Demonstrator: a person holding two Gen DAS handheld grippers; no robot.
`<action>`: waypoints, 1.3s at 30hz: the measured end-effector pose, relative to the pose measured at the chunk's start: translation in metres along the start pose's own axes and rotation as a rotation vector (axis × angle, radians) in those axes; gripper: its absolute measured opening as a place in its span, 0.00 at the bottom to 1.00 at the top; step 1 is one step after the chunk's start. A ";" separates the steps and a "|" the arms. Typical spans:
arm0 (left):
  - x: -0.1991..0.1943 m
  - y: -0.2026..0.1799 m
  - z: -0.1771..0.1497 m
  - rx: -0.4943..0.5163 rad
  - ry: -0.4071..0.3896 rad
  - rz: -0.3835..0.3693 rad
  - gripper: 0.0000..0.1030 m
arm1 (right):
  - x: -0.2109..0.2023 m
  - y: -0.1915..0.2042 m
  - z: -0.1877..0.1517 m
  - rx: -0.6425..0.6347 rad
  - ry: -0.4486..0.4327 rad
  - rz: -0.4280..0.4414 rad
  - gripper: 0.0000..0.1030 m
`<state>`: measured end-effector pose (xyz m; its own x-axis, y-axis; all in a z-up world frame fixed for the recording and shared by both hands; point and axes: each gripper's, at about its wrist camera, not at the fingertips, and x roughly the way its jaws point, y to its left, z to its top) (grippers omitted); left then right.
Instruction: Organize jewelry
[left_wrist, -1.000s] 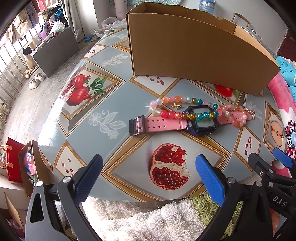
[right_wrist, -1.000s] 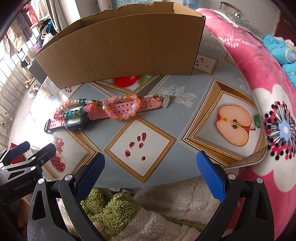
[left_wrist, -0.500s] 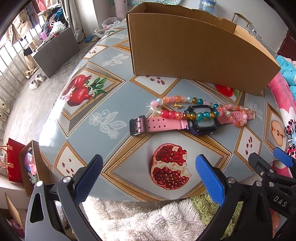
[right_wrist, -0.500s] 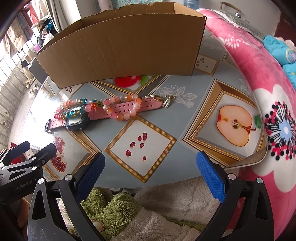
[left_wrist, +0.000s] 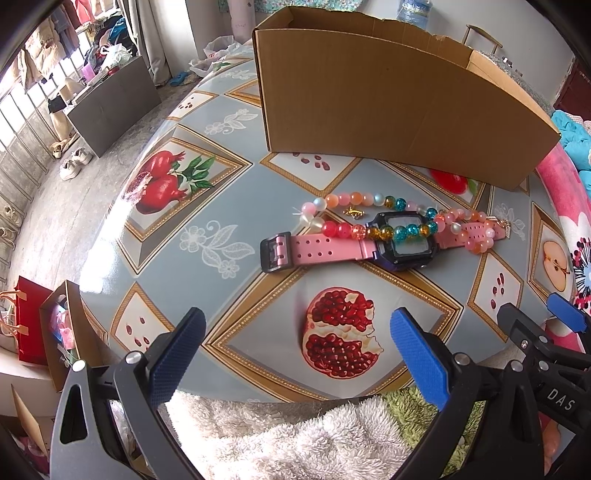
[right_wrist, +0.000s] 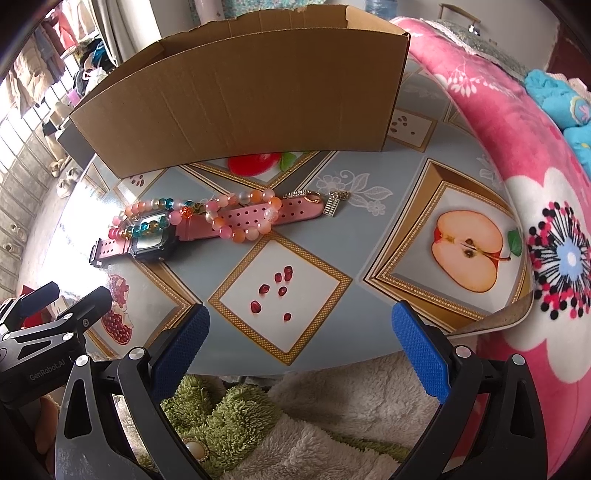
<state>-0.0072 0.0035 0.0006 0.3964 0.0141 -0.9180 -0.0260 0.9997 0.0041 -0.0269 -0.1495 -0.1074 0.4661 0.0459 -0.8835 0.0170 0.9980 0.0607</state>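
**A:** Where does your jewelry sit right now?

**B:** Your pink-strapped watch (left_wrist: 369, 245) lies flat on the table (left_wrist: 184, 206), on its fruit-print cloth, with the dark case toward your right and the buckle end toward your left. A beaded bracelet (left_wrist: 373, 216) of pink, orange, teal and amber beads is draped over it, crossing the watch face and the strap. A small gold charm (left_wrist: 354, 212) rests inside the bead loop, just beside the strap.

**A:** And past the strap's far end?

**B:** From your right wrist camera, a gold ring (right_wrist: 313, 198) and a little silver abacus-shaped charm (right_wrist: 331, 206) lie at the tip of the strap. Whether they touch it, I cannot tell.

**A:** The box?

**B:** The open cardboard box (left_wrist: 388, 96) stands upright behind the jewelry, near it but apart.

**A:** My claws?

**B:** Your left gripper (left_wrist: 295, 354) is spread wide and holds nothing, hovering at the table's near edge above a printed pomegranate, well short of the watch. Your right gripper (right_wrist: 301, 345) is likewise spread and bare, at the near edge above a tile of red seeds. Fluffy white and green fabric (right_wrist: 258, 424) lies below both.
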 end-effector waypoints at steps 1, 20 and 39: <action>0.000 0.000 0.000 0.000 -0.001 0.001 0.95 | -0.001 -0.001 0.001 0.000 -0.001 0.001 0.92; -0.003 -0.001 0.002 -0.008 -0.007 0.004 0.95 | -0.006 -0.003 0.004 0.002 -0.019 -0.005 0.92; 0.018 0.055 0.029 -0.061 -0.158 -0.300 0.95 | -0.016 0.021 0.034 -0.200 -0.184 0.057 0.92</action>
<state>0.0250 0.0598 -0.0046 0.5322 -0.2719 -0.8018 0.0603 0.9568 -0.2844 -0.0039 -0.1304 -0.0760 0.6141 0.1116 -0.7813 -0.1801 0.9836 -0.0011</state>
